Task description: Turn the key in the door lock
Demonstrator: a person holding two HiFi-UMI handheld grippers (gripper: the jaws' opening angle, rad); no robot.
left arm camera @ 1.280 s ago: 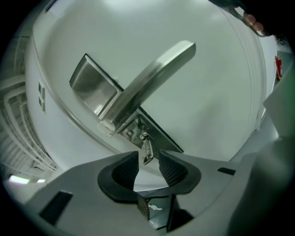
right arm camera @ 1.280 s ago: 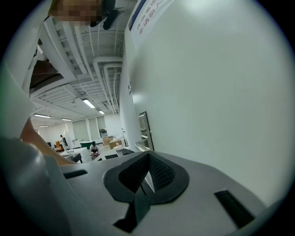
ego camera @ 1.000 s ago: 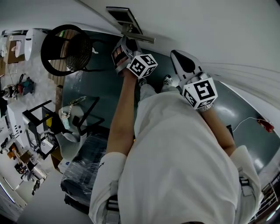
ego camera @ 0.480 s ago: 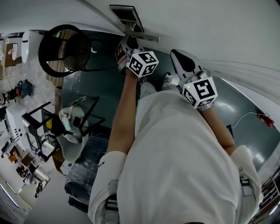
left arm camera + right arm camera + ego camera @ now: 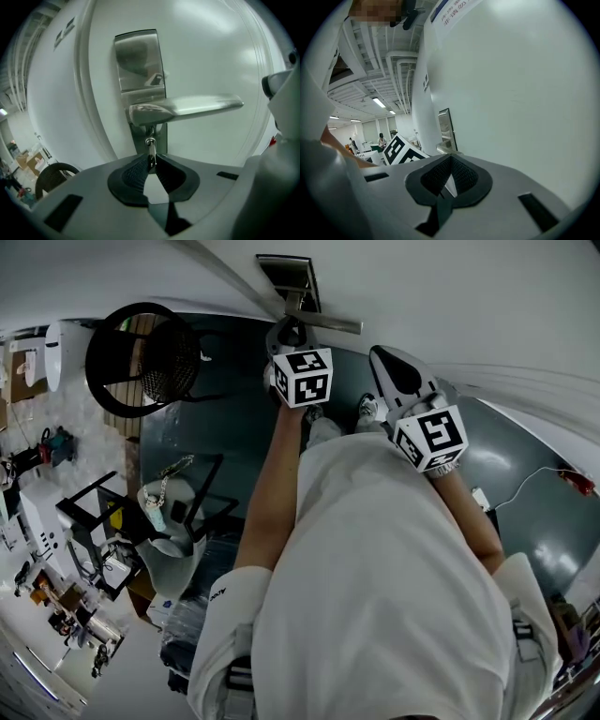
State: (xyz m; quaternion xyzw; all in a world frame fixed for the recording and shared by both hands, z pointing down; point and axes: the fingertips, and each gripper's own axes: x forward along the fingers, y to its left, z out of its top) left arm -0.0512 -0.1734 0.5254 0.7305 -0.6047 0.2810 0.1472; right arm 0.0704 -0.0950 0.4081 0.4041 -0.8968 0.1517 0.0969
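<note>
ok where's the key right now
In the left gripper view the key sits in the lock plate just under the lever handle, pinched by the left gripper, whose jaws have just been closing on it.

White wall (image 5: 94, 268), dark glossy floor (image 5: 225, 437), black round mesh-backed chair (image 5: 169, 357) near the wall, cluttered black racks (image 5: 89, 512) at left, thin cable (image 5: 525, 491) across the floor, ceiling strip lights (image 5: 378, 102) lit beyond

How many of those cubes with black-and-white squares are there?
2. One cube rides the left gripper at the door handle; the other rides the right gripper. None seems hidden.
</note>
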